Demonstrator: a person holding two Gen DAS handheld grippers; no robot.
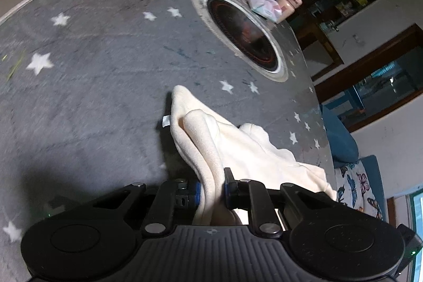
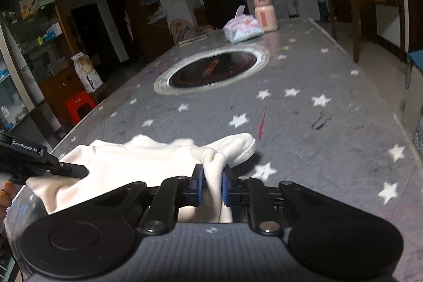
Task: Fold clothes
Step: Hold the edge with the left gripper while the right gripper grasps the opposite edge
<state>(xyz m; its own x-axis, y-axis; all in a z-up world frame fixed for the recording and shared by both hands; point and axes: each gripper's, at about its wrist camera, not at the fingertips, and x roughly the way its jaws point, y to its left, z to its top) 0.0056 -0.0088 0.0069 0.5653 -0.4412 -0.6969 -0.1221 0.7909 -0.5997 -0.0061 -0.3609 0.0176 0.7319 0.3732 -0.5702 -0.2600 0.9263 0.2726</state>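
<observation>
A cream fleece garment (image 1: 246, 147) lies bunched on the grey star-patterned table (image 1: 92, 86). My left gripper (image 1: 211, 186) is shut on a fold of it, and the cloth hangs down between the fingers. In the right wrist view my right gripper (image 2: 211, 184) is shut on another fold of the same garment (image 2: 137, 160), near a rounded sleeve end (image 2: 240, 147). The left gripper (image 2: 76, 171) shows at the left edge of that view, gripping the cloth's other side.
A round black induction cooktop (image 2: 211, 70) is set into the table middle. A tissue pack (image 2: 242, 31) and a pink bottle (image 2: 264, 13) stand at the far end. A red stool (image 2: 79, 107), shelves and a wooden table (image 2: 370, 4) surround the table.
</observation>
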